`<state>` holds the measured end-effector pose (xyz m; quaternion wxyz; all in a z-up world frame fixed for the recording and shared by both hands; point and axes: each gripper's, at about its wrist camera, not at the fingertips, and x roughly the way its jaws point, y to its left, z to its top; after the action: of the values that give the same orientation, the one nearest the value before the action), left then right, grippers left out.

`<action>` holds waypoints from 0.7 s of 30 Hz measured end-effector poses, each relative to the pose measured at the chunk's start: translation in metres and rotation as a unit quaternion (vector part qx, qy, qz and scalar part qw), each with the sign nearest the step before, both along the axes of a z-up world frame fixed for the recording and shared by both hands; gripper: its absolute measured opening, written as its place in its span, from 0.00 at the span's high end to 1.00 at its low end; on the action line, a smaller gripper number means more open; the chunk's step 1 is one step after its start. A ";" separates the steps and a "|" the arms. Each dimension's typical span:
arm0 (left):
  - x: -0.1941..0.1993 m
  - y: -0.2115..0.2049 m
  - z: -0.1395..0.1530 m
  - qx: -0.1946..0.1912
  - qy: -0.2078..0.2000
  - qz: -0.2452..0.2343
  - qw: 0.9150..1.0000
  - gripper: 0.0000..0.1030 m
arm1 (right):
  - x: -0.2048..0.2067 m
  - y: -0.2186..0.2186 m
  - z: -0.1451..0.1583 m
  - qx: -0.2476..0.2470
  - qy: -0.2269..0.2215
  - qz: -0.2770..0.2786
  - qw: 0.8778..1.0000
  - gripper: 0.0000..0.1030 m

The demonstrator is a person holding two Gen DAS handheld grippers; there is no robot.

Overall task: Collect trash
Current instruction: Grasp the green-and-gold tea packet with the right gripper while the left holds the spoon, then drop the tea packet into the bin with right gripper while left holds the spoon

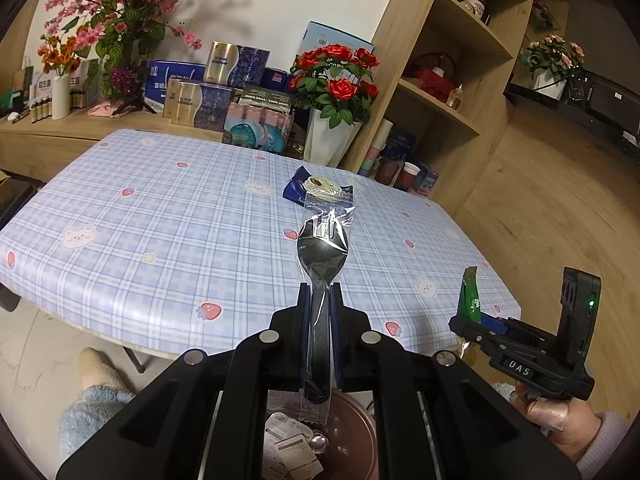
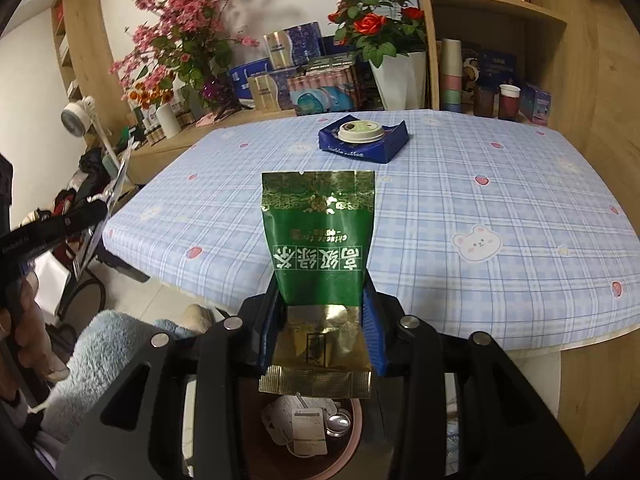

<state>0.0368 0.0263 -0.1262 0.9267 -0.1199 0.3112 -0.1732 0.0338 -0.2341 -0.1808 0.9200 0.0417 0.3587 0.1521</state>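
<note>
Closest in, down by the person's feet, sits a pinkish bin (image 2: 352,432) with some scraps already in it: paper tags and a small round metal piece, so part of the clearing looks done. Right above it hang both tools. The left gripper (image 1: 320,300) has its fingers (image 1: 305,312) closed tight on the handle of a black plastic spoon (image 1: 322,252) sealed in its clear wrapper, the bowl of the spoon sticking out ahead over the bench edge and the wrapper's tail dangling toward the bin. The right gripper (image 2: 322,304) has its fingers (image 2: 370,300) clamped on a green and gold tea packet (image 2: 320,236), held upright, its gold end hanging just over the bin's mouth. Neither piece is dropped yet; I judge that letting these two go into the bin is the step in hand. Beyond the hands stretches the bench (image 2: 500,184) under a blue checked cloth with bears and strawberries, mostly bare. Toward its far side lies what is left to gather: a flattened dark blue coffee bag (image 2: 384,144) with a pale cup lid (image 2: 360,130) resting on top of it. After that pair, the bench would appear cleared. Farther back, against the wall, stand boxes, a white vase of red roses (image 2: 380,12) and a pink blossom spray (image 1: 132,4), which seem to be decoration, not rubbish.
</note>
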 end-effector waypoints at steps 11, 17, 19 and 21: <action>-0.014 0.015 -0.007 -0.002 0.008 0.010 1.000 0.91 | -0.008 0.025 -0.005 -0.032 -0.001 0.040 0.999 0.60; -0.013 0.016 -0.014 -0.005 0.016 0.011 1.000 0.91 | -0.008 0.041 -0.014 -0.036 0.013 0.069 0.997 0.56; -0.012 0.018 -0.017 -0.010 0.022 0.012 1.000 0.91 | -0.009 0.047 -0.018 -0.040 0.016 0.080 0.996 0.55; -0.012 0.018 -0.019 -0.010 0.025 0.012 1.000 0.91 | -0.009 0.052 -0.021 -0.043 0.019 0.088 0.995 0.55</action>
<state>0.0250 0.0443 -0.1455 0.9195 -0.1375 0.3307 -0.1620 0.0243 -0.1818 -0.2016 0.8971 -0.0267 0.3847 0.2156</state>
